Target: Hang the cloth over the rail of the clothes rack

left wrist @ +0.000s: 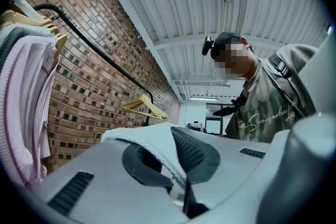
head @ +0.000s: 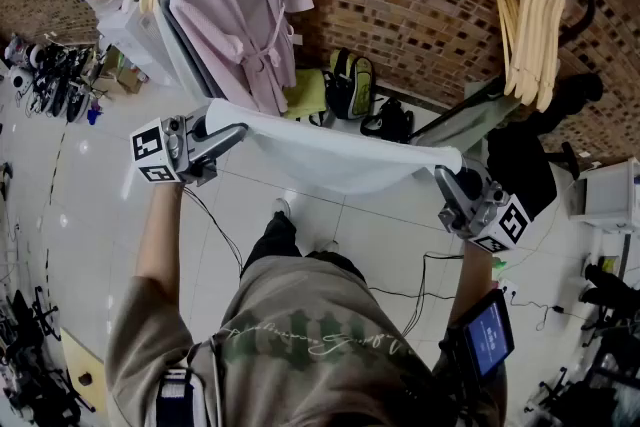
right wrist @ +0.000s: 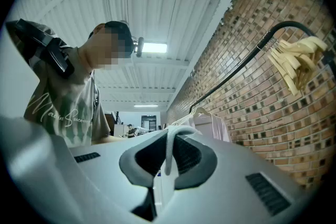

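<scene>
While both arms (head: pixel 160 235) stretch forward | left hand-held gripper (head: pixel 235 134) pinches cloth (head: pixel 330 160) corner | right hand-held gripper (head: pixel 444 178) likewise

The cloth (head: pixel 340 155) has both corners buried in the clamped left gripper (head: pixel 232 135) and right gripper (head: pixel 443 178). The pink robe (head: pixel 250 15) runs off the top edge, and the wrist screen (head: pixel 488 333) is too small to read.

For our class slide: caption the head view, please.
The left tool and right tool hold a white cloth stretched between them near hanging clothes.
</scene>
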### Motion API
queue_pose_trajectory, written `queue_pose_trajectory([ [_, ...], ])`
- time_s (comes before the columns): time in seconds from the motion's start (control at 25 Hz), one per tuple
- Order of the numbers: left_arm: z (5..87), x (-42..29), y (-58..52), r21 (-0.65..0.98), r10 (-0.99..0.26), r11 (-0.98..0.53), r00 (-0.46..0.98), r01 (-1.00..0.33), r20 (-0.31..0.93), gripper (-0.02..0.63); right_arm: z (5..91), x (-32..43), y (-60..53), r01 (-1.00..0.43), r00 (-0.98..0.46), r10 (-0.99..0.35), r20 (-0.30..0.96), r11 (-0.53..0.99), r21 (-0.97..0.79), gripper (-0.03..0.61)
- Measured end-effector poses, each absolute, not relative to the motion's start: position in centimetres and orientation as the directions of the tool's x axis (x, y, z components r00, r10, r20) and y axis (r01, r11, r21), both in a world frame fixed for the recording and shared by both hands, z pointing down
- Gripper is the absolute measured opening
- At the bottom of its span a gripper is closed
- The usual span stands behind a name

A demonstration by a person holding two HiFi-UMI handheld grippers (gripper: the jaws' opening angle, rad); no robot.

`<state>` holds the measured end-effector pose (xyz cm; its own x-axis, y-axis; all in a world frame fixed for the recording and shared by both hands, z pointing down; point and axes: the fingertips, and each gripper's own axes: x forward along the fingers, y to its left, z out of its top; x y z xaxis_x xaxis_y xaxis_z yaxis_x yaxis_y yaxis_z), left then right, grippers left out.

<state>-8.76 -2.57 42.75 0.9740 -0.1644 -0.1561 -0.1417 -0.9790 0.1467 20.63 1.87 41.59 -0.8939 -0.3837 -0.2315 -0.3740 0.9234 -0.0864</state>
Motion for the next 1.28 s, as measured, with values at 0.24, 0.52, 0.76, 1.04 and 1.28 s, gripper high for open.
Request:
queue_pose_trajectory([
  [0.24,42.4,-8.8,-6.3,0.164,-0.13,-0.98,0.984,-0.11,-0.118,0.017,42.2,21.3,-1.9,-0.413,-0.887,-0.417,-0.199,0.908,-0.065,0.018],
  [0.52,40.0,-10.0,-13.1,0.278,-0.116,-0.957,0.986,-0.078,-0.121,0.017,40.7,19.9,-7.0,-0.474,-0.844,-0.471,-0.255,0.879,-0.056,0.018],
  [0.76,37.2,-10.7,-17.4,0.259,-0.079,-0.965,0.989,-0.043,-0.128,0.017,38.4,19.2,-10.3,-0.512,-0.82,-0.499,-0.282,0.858,-0.028,0.018],
  [1.04,34.9,-10.7,-20.9,0.244,-0.105,-0.968,0.982,-0.066,-0.154,0.017,34.9,19.2,-14.1,-0.469,-0.832,-0.463,-0.306,0.881,-0.058,0.018],
  [1.28,31.6,-10.6,-22.5,0.204,-0.111,-0.976,0.98,-0.076,-0.166,0.017,31.3,19.5,-16.3,-0.462,-0.847,-0.452,-0.281,0.886,-0.034,0.018],
])
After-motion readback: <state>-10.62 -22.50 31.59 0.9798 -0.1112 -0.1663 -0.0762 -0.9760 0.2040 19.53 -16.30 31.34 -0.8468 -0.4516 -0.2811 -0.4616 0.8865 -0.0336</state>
